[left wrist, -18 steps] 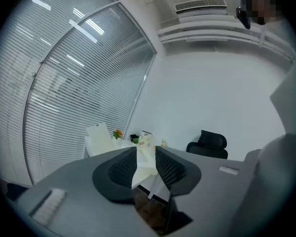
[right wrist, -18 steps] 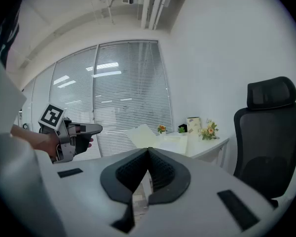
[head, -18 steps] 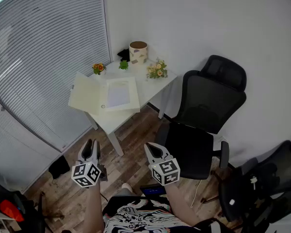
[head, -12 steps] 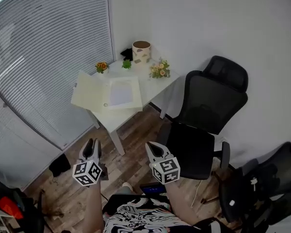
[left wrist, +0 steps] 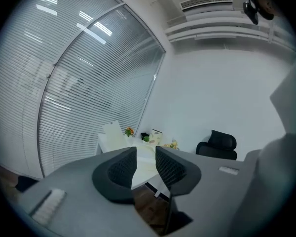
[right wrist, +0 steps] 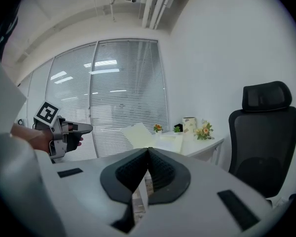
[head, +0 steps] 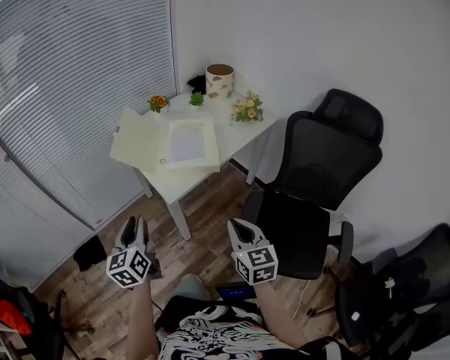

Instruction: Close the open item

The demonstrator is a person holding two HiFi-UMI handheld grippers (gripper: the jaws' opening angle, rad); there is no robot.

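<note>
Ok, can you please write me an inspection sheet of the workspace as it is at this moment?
surface: small white table, well ahead of both grippers.
job's things: cream folder lying open on the table, its cover reaching past the left edge.
clutter: patterned round container, two small plant pots, bouquet, all at the far edge.
grippers: left gripper open, empty; right gripper shut, empty; both over the floor.
cables: nothing seen on the table.
surroundings: window blinds, black office chair, wooden floor.
</note>
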